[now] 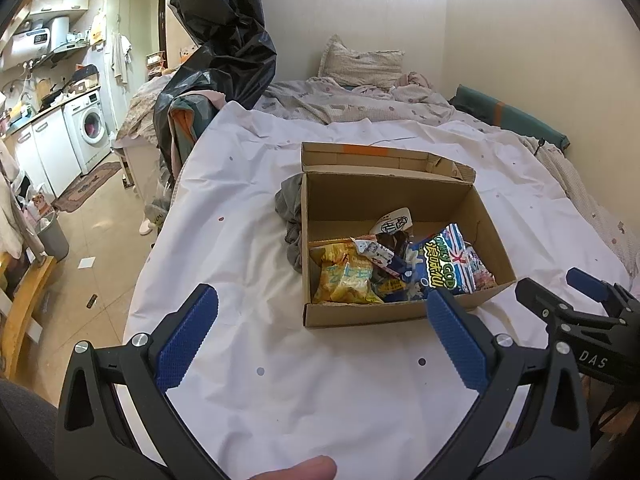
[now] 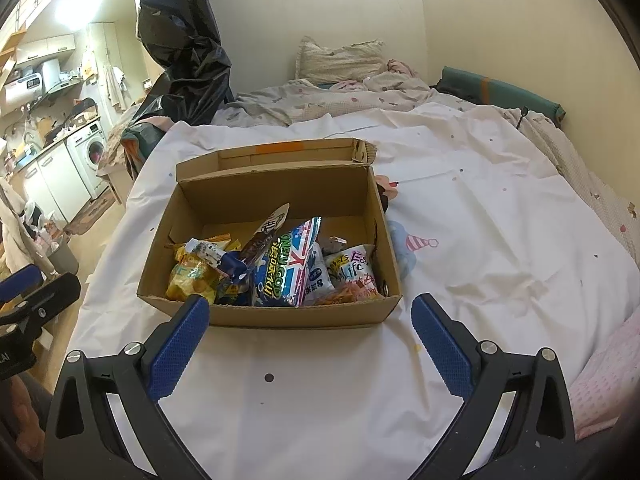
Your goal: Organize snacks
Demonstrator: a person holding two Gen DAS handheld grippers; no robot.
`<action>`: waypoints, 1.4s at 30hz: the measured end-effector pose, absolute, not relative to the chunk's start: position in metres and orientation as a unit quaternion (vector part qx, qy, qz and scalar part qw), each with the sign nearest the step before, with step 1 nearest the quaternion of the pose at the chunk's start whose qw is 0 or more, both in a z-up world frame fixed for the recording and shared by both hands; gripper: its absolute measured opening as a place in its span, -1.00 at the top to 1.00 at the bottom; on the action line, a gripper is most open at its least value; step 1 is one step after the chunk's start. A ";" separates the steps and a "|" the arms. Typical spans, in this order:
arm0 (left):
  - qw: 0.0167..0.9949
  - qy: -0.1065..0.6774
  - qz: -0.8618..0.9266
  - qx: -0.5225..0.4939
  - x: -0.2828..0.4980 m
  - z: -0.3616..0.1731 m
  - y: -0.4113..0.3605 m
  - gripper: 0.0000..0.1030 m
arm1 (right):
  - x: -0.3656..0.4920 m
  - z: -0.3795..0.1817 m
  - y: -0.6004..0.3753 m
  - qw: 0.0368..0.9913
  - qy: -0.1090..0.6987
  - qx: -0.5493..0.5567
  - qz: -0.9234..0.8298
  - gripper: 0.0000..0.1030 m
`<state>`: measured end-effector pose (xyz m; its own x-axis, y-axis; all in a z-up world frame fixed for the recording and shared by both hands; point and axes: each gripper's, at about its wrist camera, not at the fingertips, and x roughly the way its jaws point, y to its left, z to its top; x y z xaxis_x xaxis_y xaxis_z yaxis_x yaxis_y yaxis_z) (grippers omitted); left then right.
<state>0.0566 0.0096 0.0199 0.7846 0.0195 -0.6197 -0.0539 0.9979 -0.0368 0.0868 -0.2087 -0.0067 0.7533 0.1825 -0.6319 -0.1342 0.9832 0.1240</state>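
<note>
Cardboard box (image 1: 400,312) sits on the bed's white sheet (image 1: 248,264), straight ahead of both grippers, flap open at the far side. Left gripper (image 1: 320,316): wide open, nothing held, box near wall just past its rt fingertip. Right gripper (image 2: 310,318): also wide open and empty, box front wall touching or just beyond its lt fingertip, can't tell which.

Snacks inside box, piled toward the near wall: yellow bag (image 2: 192,276) at lt, blue/green bag (image 2: 288,268) leaning in the middle, white bag w/ pink lettering (image 2: 354,272) at rt, a dark wrapper (image 2: 264,236) sticking up behind.

Grey cloth (image 1: 292,216) bunched against box's lt side. Cartoon print w/ striped hat (image 2: 416,244) on the sheet just rt of box. Beyond the box: rumpled quilt (image 1: 340,104), pillow (image 1: 360,64), green roll (image 1: 516,116) by the wall. Black plastic bag (image 1: 224,40) hangs far lt; washing machine (image 1: 90,128) further lt.
</note>
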 end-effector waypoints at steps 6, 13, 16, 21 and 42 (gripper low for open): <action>0.943 0.330 0.021 -0.028 0.058 0.018 0.009 -1.00 | 0.086 -0.007 -0.209 0.936 0.341 0.035 0.085 -1.00; 0.943 0.331 0.022 -0.029 0.058 0.018 0.009 -1.00 | 0.086 -0.008 -0.209 0.936 0.340 0.034 0.085 -1.00; 0.943 0.331 0.021 -0.029 0.058 0.018 0.009 -1.00 | 0.086 -0.008 -0.209 0.936 0.340 0.034 0.085 -1.00; 0.943 0.332 0.021 -0.029 0.058 0.017 0.009 -1.00 | 0.086 -0.007 -0.208 0.936 0.339 0.034 0.084 -1.00; 0.941 0.336 0.023 -0.036 0.056 0.013 0.012 -1.00 | 0.085 -0.005 -0.207 0.939 0.334 0.027 0.084 -1.00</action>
<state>0.0556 0.0119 0.0126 0.7729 0.0195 -0.6342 -0.0679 0.9963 -0.0522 0.0851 -0.2066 -0.0047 0.7634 0.1760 -0.6215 -0.1397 0.9844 0.1071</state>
